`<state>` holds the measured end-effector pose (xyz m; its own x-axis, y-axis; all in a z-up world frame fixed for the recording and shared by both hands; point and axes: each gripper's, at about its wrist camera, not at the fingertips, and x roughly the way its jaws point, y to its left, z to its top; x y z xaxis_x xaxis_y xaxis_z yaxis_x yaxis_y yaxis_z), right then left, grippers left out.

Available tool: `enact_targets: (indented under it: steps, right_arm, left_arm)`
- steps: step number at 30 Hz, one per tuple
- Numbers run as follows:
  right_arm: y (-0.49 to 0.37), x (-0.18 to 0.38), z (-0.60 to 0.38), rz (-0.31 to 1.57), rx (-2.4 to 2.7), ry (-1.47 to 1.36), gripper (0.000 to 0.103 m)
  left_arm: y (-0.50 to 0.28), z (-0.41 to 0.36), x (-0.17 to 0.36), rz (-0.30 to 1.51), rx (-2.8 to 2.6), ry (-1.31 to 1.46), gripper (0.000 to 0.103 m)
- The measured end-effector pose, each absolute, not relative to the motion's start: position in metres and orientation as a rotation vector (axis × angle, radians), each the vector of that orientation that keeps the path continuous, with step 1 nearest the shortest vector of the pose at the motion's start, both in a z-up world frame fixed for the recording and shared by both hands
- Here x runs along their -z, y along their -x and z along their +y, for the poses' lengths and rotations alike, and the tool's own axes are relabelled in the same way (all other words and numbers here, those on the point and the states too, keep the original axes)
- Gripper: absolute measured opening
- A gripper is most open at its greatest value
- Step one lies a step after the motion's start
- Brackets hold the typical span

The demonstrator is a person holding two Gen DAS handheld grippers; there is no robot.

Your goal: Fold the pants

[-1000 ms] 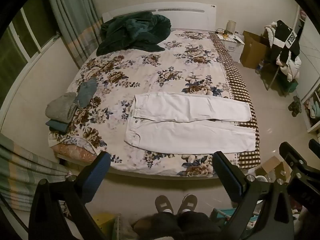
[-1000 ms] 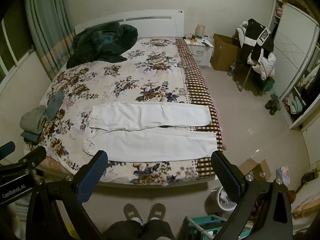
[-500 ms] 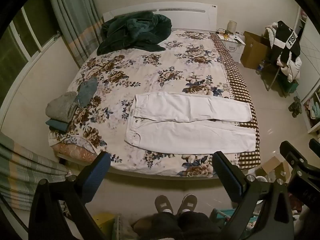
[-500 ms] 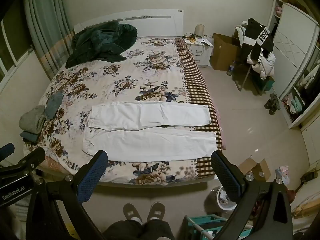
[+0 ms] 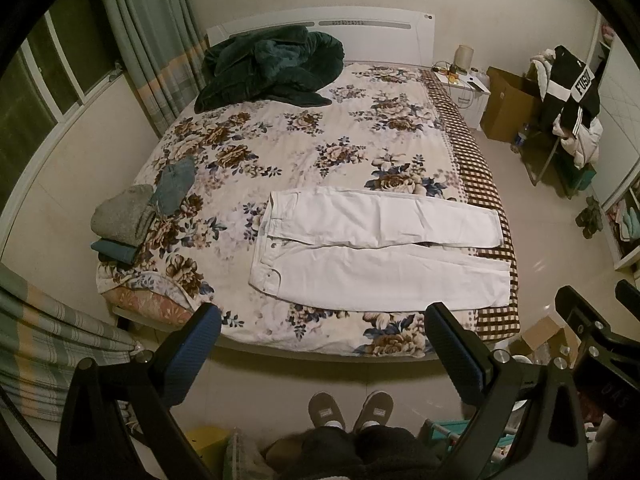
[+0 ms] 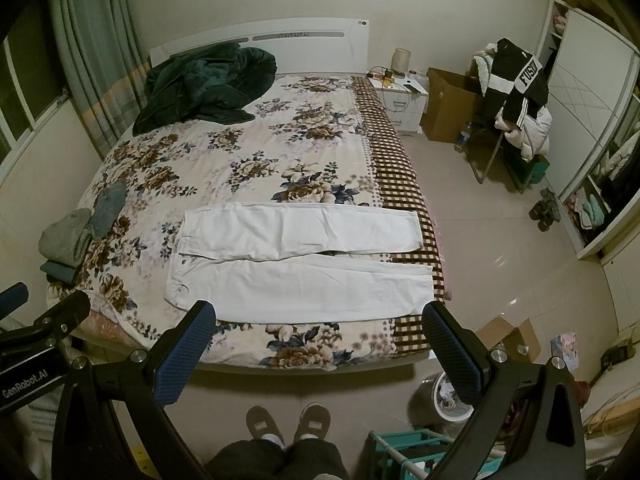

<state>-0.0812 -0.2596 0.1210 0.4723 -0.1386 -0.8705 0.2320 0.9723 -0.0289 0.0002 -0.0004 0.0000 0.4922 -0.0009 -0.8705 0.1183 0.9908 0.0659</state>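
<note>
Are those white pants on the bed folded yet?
Not yet. The white pants lie spread flat on the bed, both legs side by side.

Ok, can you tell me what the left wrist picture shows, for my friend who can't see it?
White pants lie flat and unfolded on a flowery bed, waistband left, legs right. The open left gripper hangs above the floor before the bed, holding nothing.

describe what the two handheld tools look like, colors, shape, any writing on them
Both tools are alike: the left tool and right tool have black angular frames with silver bolts, each carrying two wide fingers faced with blue textured pads. White "GenRobot.AI" lettering marks the left tool's body. No cables or sleeves are visible.
</note>
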Motion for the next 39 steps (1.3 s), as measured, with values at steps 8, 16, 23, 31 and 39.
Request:
enact_targets:
  steps: [8,16,23,31,39]
  right_arm:
    - [0.0816,-0.1224,-0.2592,1.054,0.228,-0.096,0.103]
    - [0.0818,-0.1234,-0.2587,1.054,0.228,-0.096,0.103]
    - [0.0819,-0.1239,-0.2584,1.053,0.229,-0.094,0.103]
    - [0.0821,-0.1242,-0.2582,1.052,0.229,-0.094,0.103]
    - [0.0823,-0.1241,-0.2588,1.052,0.230,-0.093,0.103]
  left_arm:
    - [-0.0003,-0.0004,0.0002,1.052,0.075,-0.121,0.103]
    - [0.0002,-0.0002,-0.0001,1.050,0.075,-0.119,0.103]
    - [0.0003,0.0001,-0.0001,1.048,0.075,-0.118,0.103]
    - [0.0004,0.0000,-0.0001,1.047,0.074,-0.116,0.103]
    - [0.0005,0.0002,-0.0002,1.045,0.076,-0.115,0.103]
